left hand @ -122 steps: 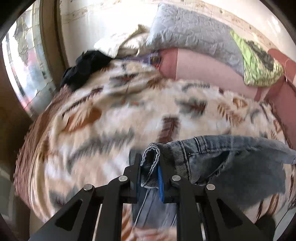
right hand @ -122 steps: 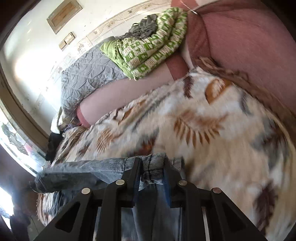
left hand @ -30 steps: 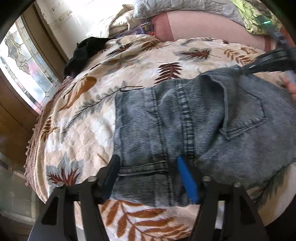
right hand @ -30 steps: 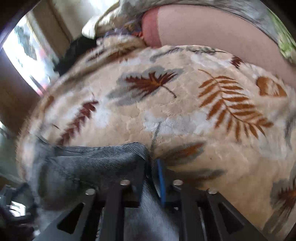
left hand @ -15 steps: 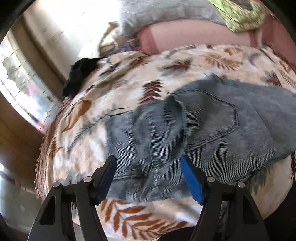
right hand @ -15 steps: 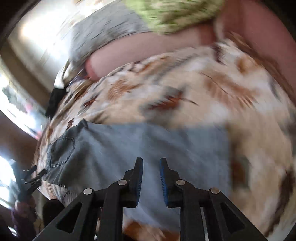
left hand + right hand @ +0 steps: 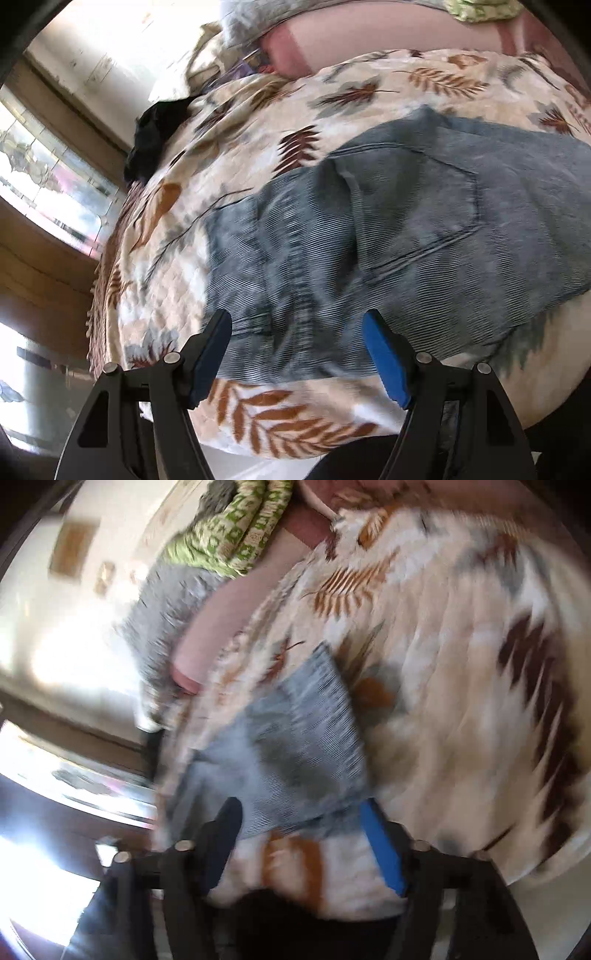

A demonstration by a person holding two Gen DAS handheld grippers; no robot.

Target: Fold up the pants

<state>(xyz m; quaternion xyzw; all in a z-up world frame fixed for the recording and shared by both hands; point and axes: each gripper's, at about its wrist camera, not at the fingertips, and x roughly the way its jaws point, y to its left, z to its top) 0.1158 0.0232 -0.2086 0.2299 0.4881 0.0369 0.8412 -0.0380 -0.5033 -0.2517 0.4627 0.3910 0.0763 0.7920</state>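
Note:
The blue denim pants (image 7: 388,236) lie folded flat on the leaf-patterned bed cover (image 7: 258,122), back pocket facing up. My left gripper (image 7: 297,332) is open and empty, hovering over the near edge of the pants. In the blurred right wrist view the pants (image 7: 295,746) show as a folded grey-blue patch. My right gripper (image 7: 299,812) is open and empty just in front of their near edge.
A black garment (image 7: 155,140) lies at the bed's far left by the window (image 7: 48,192). A pink bolster (image 7: 369,40), a grey quilted pillow (image 7: 166,605) and a green patterned cloth (image 7: 236,531) line the head of the bed.
Both grippers have let go of the pants, which now lie folded on the bed. The right gripper has opened wide and swung fast; the left has drawn back a little.

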